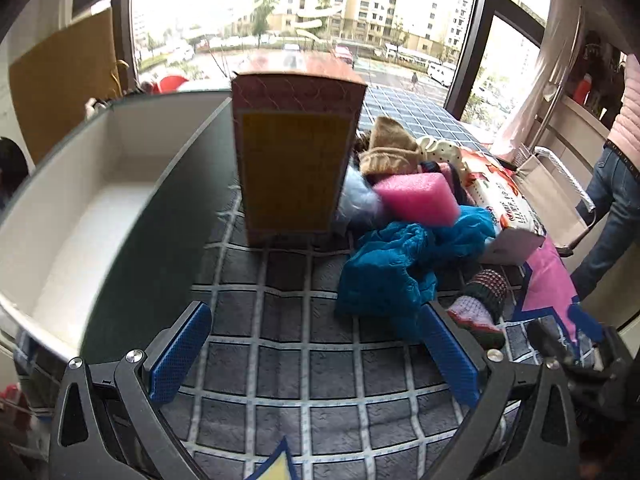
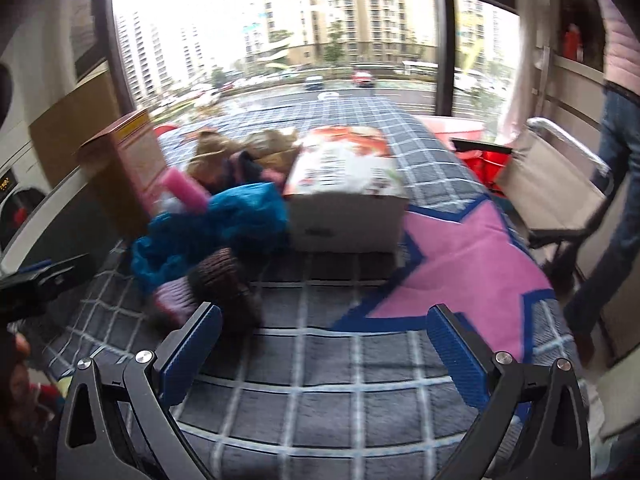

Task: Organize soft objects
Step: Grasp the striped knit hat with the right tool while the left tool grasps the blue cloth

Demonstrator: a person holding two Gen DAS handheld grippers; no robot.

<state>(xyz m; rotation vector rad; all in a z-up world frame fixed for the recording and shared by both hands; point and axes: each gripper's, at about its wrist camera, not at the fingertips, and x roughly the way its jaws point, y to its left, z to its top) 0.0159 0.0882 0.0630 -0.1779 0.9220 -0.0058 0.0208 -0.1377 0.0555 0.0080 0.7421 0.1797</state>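
Left wrist view: white bin (image 1: 80,208) sits far left, empty, likely the drop target. Tall box (image 1: 296,156) stands upright beside it, then the soft pile: pink sponge (image 1: 416,198), blue cloth (image 1: 392,272), knit sock (image 1: 480,300) on the checked tabletop (image 1: 304,360). Left tongs (image 1: 316,356) spread, holding nothing. Right tongs (image 2: 324,356) also spread and empty, sock (image 2: 216,284) just ahead-left, probably the easiest first pick.

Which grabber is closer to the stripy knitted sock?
About equal: the sock lies just beyond the left gripper, beside its right finger, and just beyond the right gripper, beside its left finger. Both are open.
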